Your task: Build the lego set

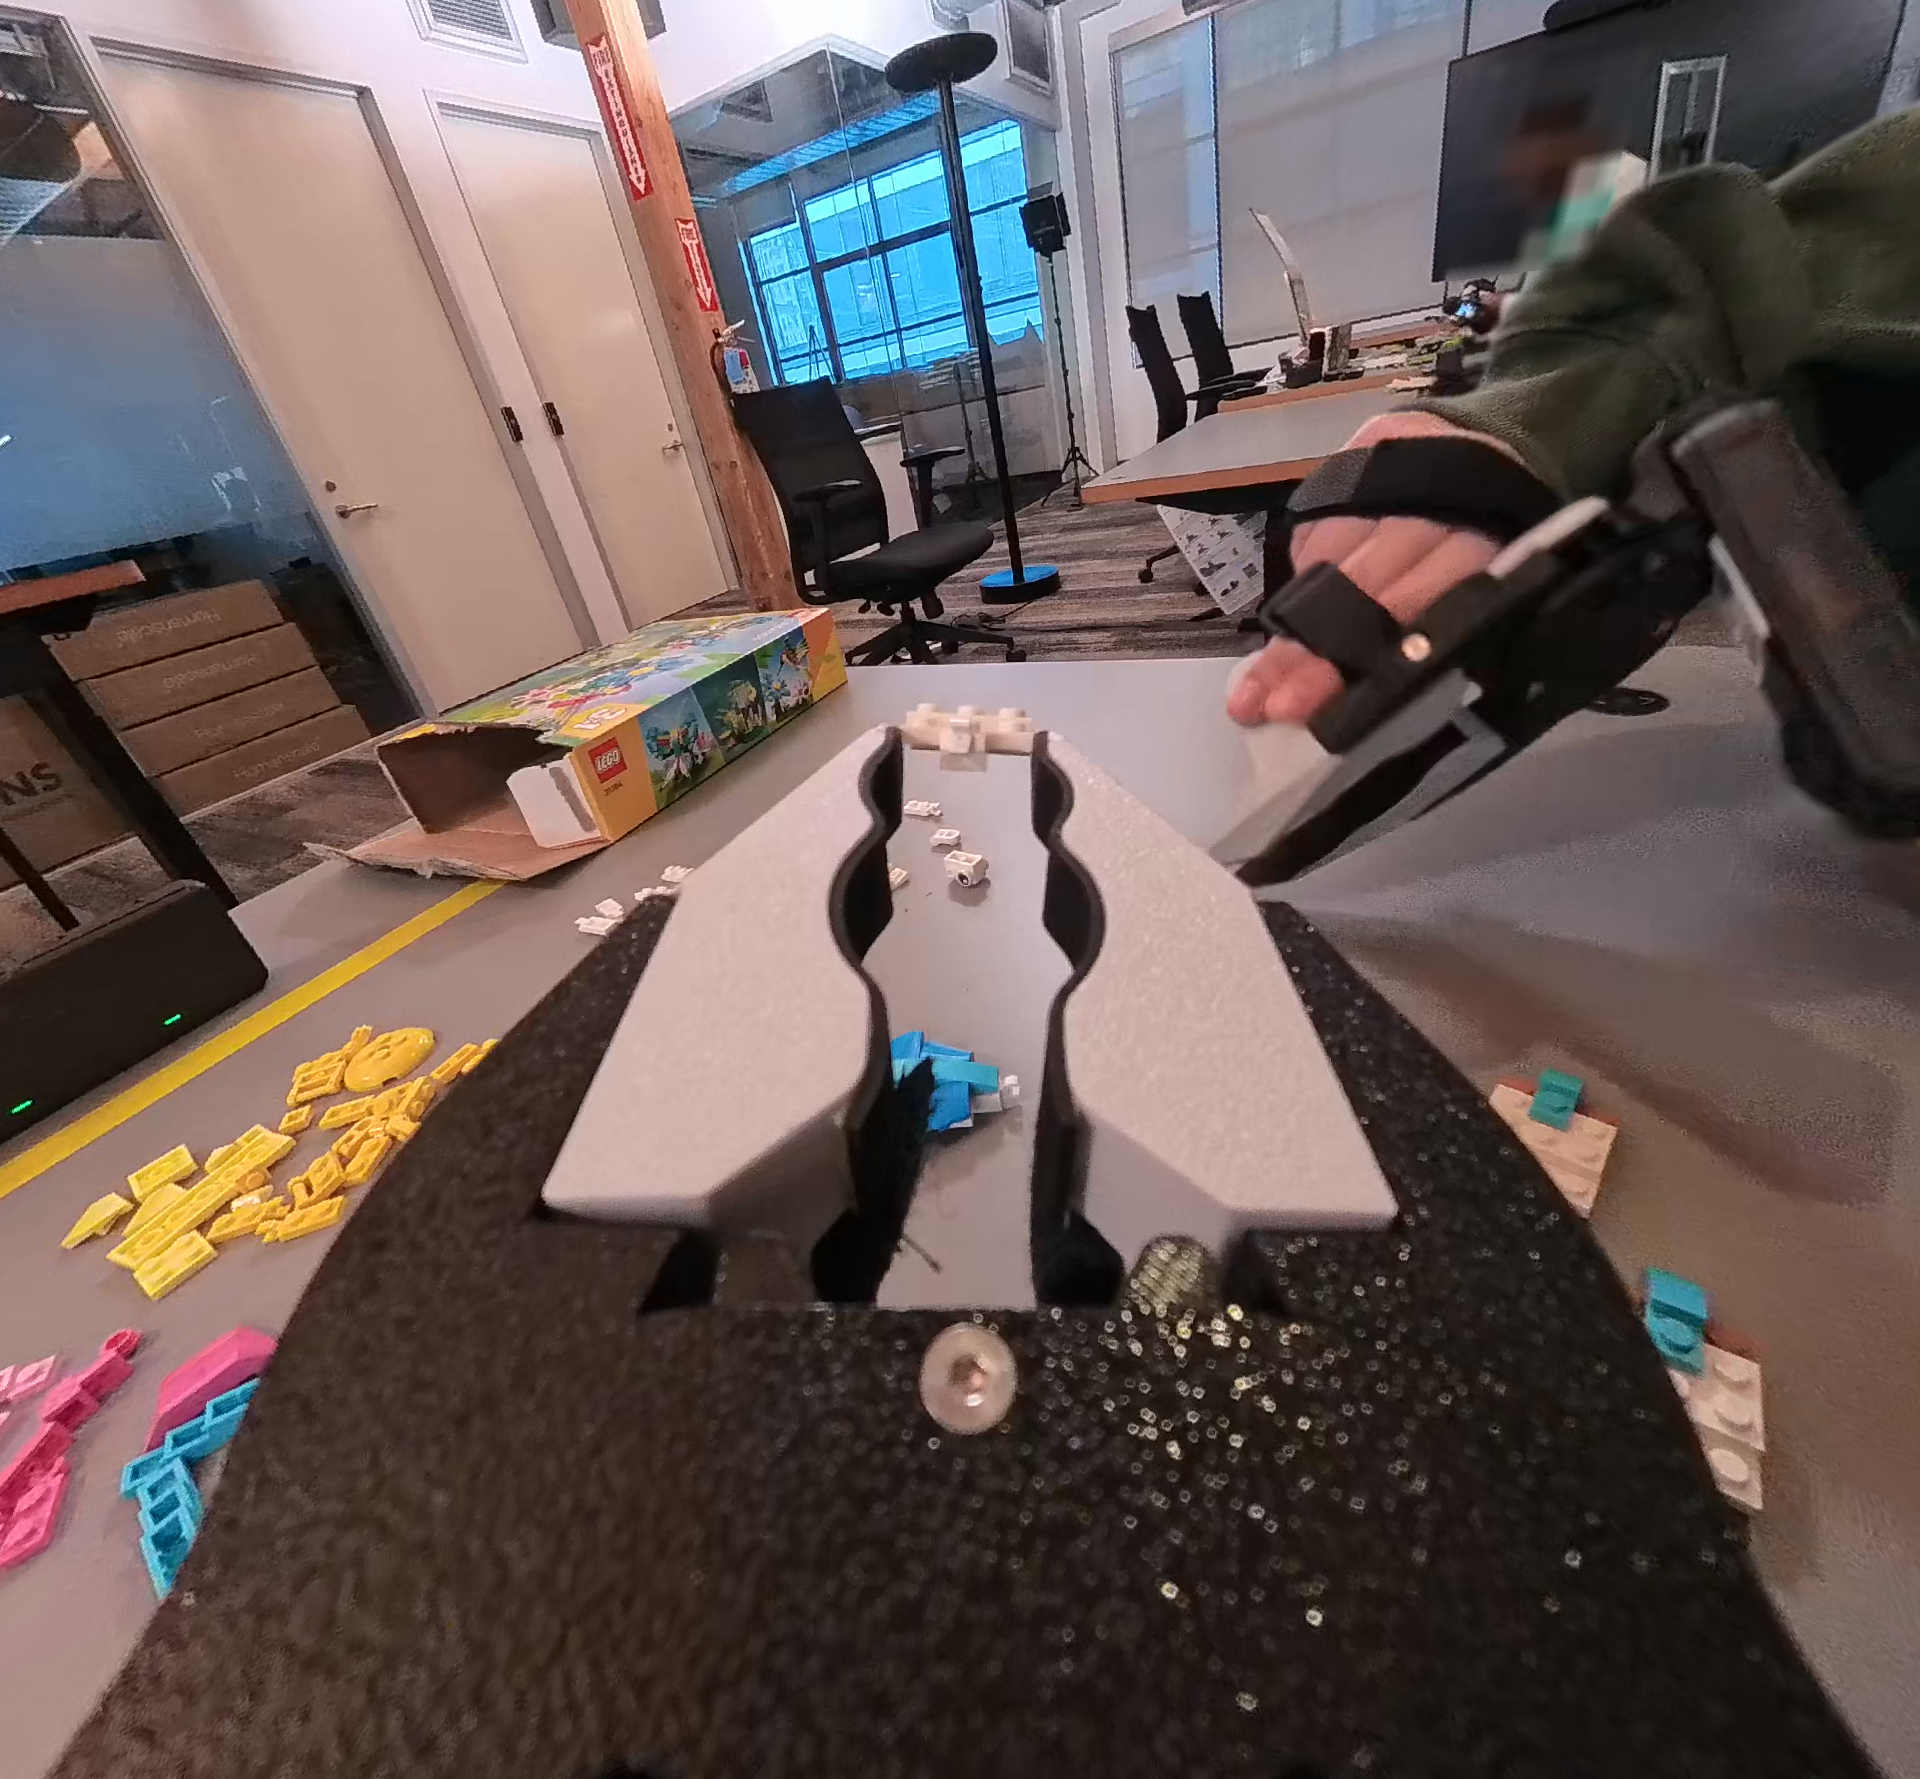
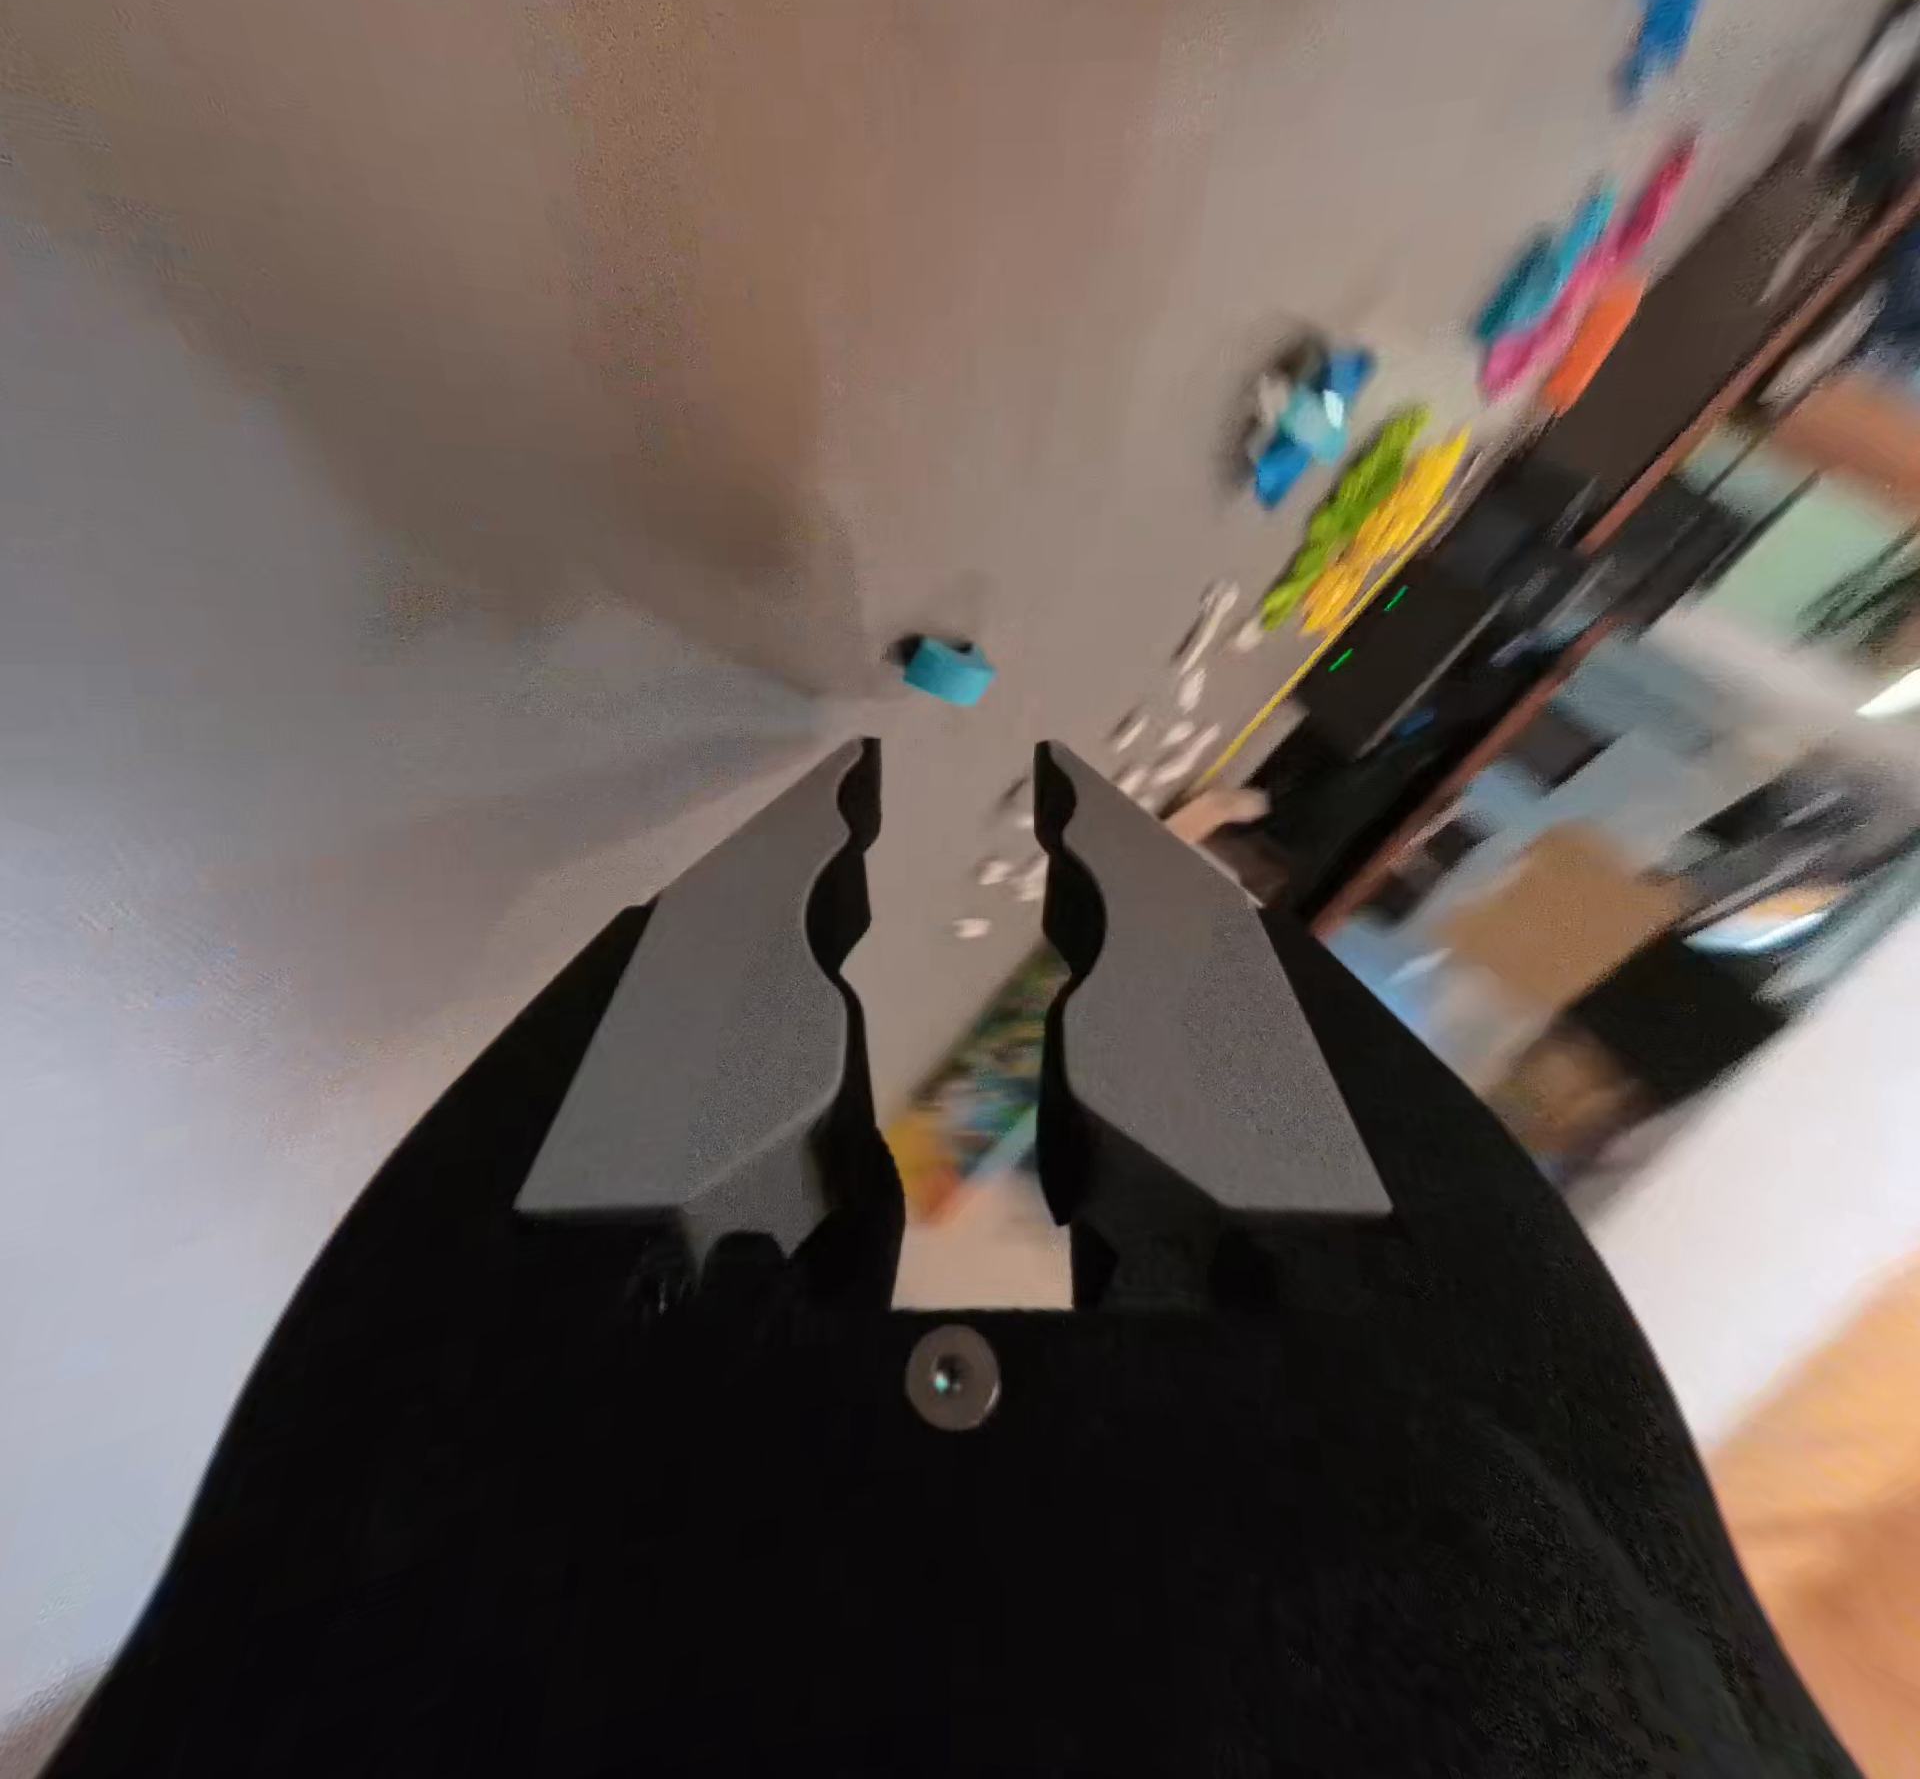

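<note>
My left gripper (image 1: 964, 742) is shut on a small white brick assembly (image 1: 966, 727). It is held crosswise between the fingertips, a little above the grey table (image 1: 1143, 721), and its shadow lies just below it. My right gripper (image 2: 956, 747) is open with nothing between its fingers. It points down at the table, and a small blue brick (image 2: 945, 671) lies just beyond its tips. The right wrist view is blurred by motion. The right gripper also shows in the left wrist view (image 1: 1257, 862), held by a hand at the right, with its tips near the table.
Small white pieces (image 1: 961, 862) and a blue cluster (image 1: 945, 1090) lie under my left fingers. Yellow pieces (image 1: 260, 1168), pink pieces (image 1: 62, 1417) and turquoise pieces (image 1: 177, 1480) lie at the left. Tan-and-teal builds (image 1: 1558, 1137) lie at the right. An opened toy box (image 1: 623, 732) lies at the far left. Across from one pair of fingers to the other is roughly 15 centimetres.
</note>
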A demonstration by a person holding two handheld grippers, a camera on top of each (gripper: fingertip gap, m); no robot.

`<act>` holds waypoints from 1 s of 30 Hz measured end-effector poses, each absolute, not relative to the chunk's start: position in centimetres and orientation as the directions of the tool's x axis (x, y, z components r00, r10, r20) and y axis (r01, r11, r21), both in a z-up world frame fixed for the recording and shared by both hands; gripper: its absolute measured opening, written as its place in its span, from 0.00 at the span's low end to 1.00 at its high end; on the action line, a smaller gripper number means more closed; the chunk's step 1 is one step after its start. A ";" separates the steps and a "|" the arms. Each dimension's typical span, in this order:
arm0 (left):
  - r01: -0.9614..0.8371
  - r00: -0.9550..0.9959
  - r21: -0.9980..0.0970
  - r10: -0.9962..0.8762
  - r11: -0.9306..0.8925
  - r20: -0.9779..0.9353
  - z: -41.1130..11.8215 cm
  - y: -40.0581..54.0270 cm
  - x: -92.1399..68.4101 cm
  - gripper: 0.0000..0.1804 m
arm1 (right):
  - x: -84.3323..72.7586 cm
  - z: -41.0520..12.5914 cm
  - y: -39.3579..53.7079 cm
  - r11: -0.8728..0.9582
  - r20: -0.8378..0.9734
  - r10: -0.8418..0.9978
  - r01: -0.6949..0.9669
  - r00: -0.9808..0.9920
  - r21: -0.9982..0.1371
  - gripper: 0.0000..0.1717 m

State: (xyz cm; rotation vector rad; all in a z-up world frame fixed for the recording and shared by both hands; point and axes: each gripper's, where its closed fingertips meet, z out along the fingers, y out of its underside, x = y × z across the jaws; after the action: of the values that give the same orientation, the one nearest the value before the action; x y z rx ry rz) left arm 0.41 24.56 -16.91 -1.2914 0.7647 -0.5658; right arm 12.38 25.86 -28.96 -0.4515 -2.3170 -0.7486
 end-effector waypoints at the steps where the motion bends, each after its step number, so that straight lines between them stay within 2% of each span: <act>1: -0.044 0.637 -0.978 -0.749 0.202 -0.183 -16.9 24.6 0.4 0.12 | 12.6 -28.5 25.8 0.746 0.724 0.279 0.617 -0.631 0.250 0.15; 3: -0.043 0.637 -0.979 -0.749 0.201 -0.182 -16.9 24.6 0.4 0.12 | 12.5 -27.6 25.6 0.547 0.717 0.639 0.820 -0.276 -0.172 0.13; 4: -0.042 0.637 -0.979 -0.749 0.200 -0.181 -16.9 24.6 0.4 0.12 | 12.1 -27.3 25.4 0.358 0.609 0.792 0.838 -0.038 -0.413 0.14; 5: -0.041 0.636 -0.979 -0.751 0.199 -0.179 -17.0 24.6 0.4 0.12 | 11.7 -27.0 25.3 0.132 0.432 0.882 0.782 0.186 -0.609 0.14; 6: -0.041 0.634 -0.980 -0.752 0.197 -0.177 -17.0 24.6 0.4 0.12 | 11.5 -27.0 25.4 -0.085 0.239 0.901 0.686 0.363 -0.723 0.15; 7: -0.039 0.632 -0.980 -0.754 0.195 -0.175 -17.0 24.6 0.5 0.12 | 11.5 -27.3 25.6 -0.245 0.085 0.877 0.593 0.473 -0.767 0.15; 8: -0.037 0.631 -0.980 -0.756 0.193 -0.173 -17.1 24.5 0.5 0.12 | 11.6 -27.7 25.6 -0.340 -0.015 0.851 0.528 0.526 -0.778 0.15; 10: -0.032 0.628 -0.981 -0.759 0.192 -0.169 -17.0 24.5 0.5 0.12 | 11.6 -28.3 25.7 -0.406 -0.088 0.821 0.468 0.564 -0.785 0.16; 15: -0.022 0.629 -0.982 -0.762 0.185 -0.157 -17.0 24.5 0.4 0.12 | 11.5 -29.4 26.0 -0.419 -0.099 0.824 0.482 0.558 -0.769 0.14; 19: -0.011 0.623 -0.984 -0.768 0.181 -0.148 -17.0 24.4 0.5 0.12 | 10.8 -29.9 26.0 -0.401 -0.097 0.849 0.513 0.519 -0.759 0.05; 21: 0.016 0.610 -0.985 -0.782 0.172 -0.126 -16.8 24.2 0.5 0.12 | 10.1 -28.2 26.5 -0.338 -0.073 0.870 0.482 0.488 -0.808 0.04; 24: 0.108 0.543 -0.985 -0.838 0.133 -0.053 -16.2 23.4 0.9 0.12 | 8.2 -23.0 26.4 -0.232 -0.080 0.917 0.360 0.390 -0.904 0.04; 27: 0.240 0.389 -0.969 -0.920 0.058 0.041 -15.1 21.7 1.7 0.12 | 5.8 -17.1 23.9 -0.169 -0.128 0.974 0.220 0.188 -0.961 0.04; 30: 0.387 0.218 -0.920 -0.962 -0.069 0.164 -13.7 20.4 1.5 0.12 | 4.3 -13.6 21.6 -0.179 -0.178 0.984 0.169 0.022 -0.969 0.04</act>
State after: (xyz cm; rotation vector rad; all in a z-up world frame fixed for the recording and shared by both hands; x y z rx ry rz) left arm 1.49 20.42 -13.70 -1.1117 0.6881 -1.2672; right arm 4.28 21.55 -13.64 -1.4743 -1.2388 1.2508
